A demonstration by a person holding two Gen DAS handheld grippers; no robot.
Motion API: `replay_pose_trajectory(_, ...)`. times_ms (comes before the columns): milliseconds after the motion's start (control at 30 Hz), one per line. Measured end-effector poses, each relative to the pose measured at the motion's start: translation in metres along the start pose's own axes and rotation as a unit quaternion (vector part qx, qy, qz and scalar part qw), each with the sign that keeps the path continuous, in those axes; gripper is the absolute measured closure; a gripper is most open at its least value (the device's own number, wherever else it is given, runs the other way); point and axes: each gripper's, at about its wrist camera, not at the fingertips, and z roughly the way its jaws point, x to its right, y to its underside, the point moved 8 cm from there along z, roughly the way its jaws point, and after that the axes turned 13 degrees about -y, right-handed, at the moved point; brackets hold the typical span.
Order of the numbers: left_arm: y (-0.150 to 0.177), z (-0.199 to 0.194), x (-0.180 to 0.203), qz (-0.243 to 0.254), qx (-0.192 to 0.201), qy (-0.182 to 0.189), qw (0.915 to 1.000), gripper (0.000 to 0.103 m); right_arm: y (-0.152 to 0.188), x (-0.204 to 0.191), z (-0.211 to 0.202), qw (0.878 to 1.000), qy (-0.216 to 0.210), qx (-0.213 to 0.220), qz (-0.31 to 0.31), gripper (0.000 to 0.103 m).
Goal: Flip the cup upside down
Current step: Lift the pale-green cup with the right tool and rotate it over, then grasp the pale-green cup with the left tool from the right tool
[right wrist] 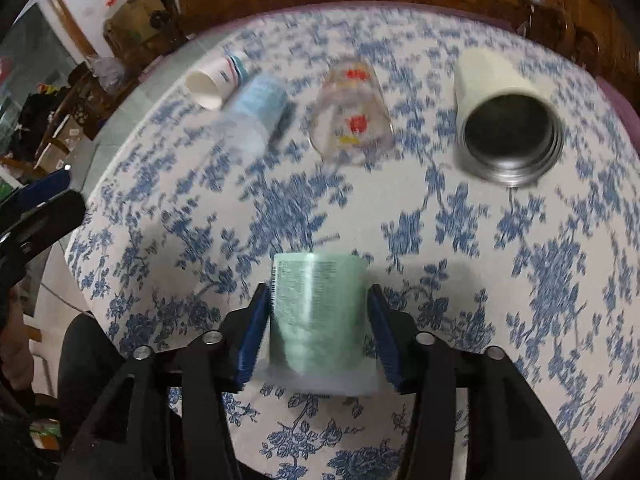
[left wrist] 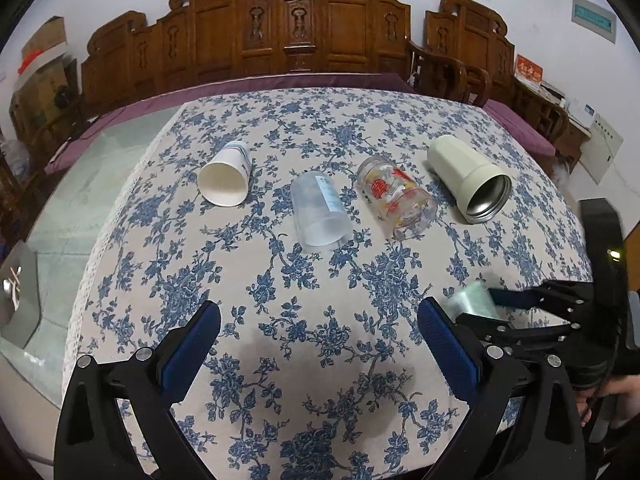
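Observation:
My right gripper (right wrist: 318, 316) is shut on a pale green translucent plastic cup (right wrist: 318, 312), held just above the floral tablecloth near the front edge; it also shows in the left wrist view (left wrist: 472, 300). My left gripper (left wrist: 320, 344) is open and empty over the cloth, left of the right gripper. Four cups lie on their sides farther back: a white paper cup (left wrist: 226, 178), a frosted clear plastic cup (left wrist: 318, 210), a printed glass (left wrist: 396, 202) and a cream steel-lined tumbler (left wrist: 468, 178). They show blurred in the right wrist view.
The table with the blue floral cloth (left wrist: 304, 292) has its left edge near a glass surface (left wrist: 68, 216). Carved wooden chairs (left wrist: 280, 28) and purple cushions stand behind the table. Boxes and clutter stand at the far left.

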Motion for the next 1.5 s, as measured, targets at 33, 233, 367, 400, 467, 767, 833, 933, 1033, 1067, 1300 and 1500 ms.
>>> replay_pose_trajectory(33,-0.001,0.0,0.002,0.003,0.0,-0.003,1.0,0.008,0.0,-0.001,-0.006,1.0,-0.003,0.009,-0.005,0.043)
replay_pose_trajectory(233,-0.008,-0.006,0.021,0.013,-0.009,0.008,0.9998,0.008,0.012,0.004,-0.041,0.999,0.005,0.049,-0.012,0.043)
replay_pose_trajectory(367,-0.012,-0.008,0.042,0.02,-0.026,0.022,0.9992,0.008,0.023,0.01,-0.066,0.997,0.023,0.07,-0.023,0.043)
replay_pose_trajectory(400,-0.012,-0.007,0.048,0.023,-0.034,0.025,0.9989,0.008,0.026,0.013,-0.074,0.997,0.027,0.075,-0.022,0.043)
replay_pose_trajectory(467,-0.013,-0.005,0.061,0.029,-0.049,0.036,0.9977,0.008,0.031,0.019,-0.083,0.996,0.026,0.083,-0.016,0.042)
replay_pose_trajectory(767,-0.004,0.024,0.101,0.026,-0.119,0.061,0.9906,0.023,0.047,0.031,-0.103,0.994,0.024,0.102,-0.009,0.042)
replay_pose_trajectory(833,-0.001,0.032,0.108,0.02,-0.138,0.067,0.9879,0.027,0.049,0.032,-0.104,0.995,0.021,0.102,-0.007,0.042)
replay_pose_trajectory(933,0.002,0.044,0.119,0.005,-0.167,0.08,0.9827,0.028,0.049,0.032,-0.104,0.995,0.019,0.102,-0.009,0.042)
replay_pose_trajectory(1033,0.005,0.054,0.13,-0.012,-0.196,0.095,0.976,0.031,0.048,0.033,-0.105,0.995,0.015,0.103,-0.006,0.042)
replay_pose_trajectory(1067,0.006,0.056,0.132,-0.016,-0.203,0.098,0.9742,0.033,0.048,0.033,-0.105,0.995,0.015,0.103,-0.006,0.042)
replay_pose_trajectory(1300,0.014,0.075,0.146,-0.021,-0.247,0.098,0.9639,0.04,0.048,0.037,-0.106,0.994,0.013,0.104,-0.001,0.042)
replay_pose_trajectory(1500,0.016,0.085,0.153,-0.022,-0.264,0.098,0.9592,0.043,0.05,0.042,-0.103,0.995,0.015,0.1,0.005,0.042)
